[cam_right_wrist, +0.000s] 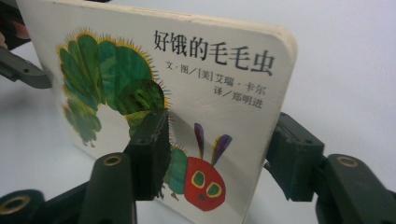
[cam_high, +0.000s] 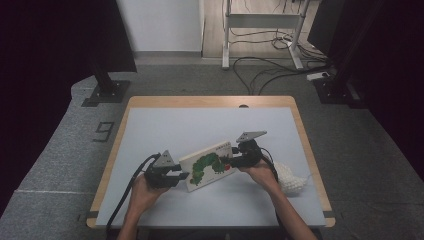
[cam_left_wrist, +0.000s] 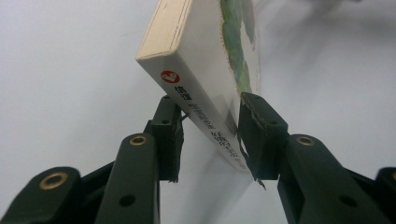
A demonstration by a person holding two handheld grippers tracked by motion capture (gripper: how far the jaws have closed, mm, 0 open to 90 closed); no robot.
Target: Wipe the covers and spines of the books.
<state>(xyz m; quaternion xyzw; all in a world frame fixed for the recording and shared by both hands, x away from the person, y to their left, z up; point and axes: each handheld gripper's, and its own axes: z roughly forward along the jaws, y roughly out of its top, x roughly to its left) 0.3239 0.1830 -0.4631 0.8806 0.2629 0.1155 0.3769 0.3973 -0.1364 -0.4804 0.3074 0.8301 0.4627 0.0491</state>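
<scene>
Book spine sits between the left gripper fingers, which are clamped across its thickness at the near left end: one finger presses the cover side, the other the back. In the left gripper view the white spine with a red round logo and dark print runs diagonally up from the fingers, and the pale edge of the thick board pages shows at the top.

At the other end, the right gripper straddles the right part of the book. One of its fingers lies against the front cover, over the green caterpillar's body next to the red head; the other finger stands just beside the rounded right edge, and whether it touches cannot be told.

From the high view, the book is tilted up off the counter, its cover facing the person, lying at an angle between the two grippers near the middle of the near half. The left gripper meets its near left corner and the right gripper its far right side. A white knobbly object rests on the counter to the right, behind the right forearm.
</scene>
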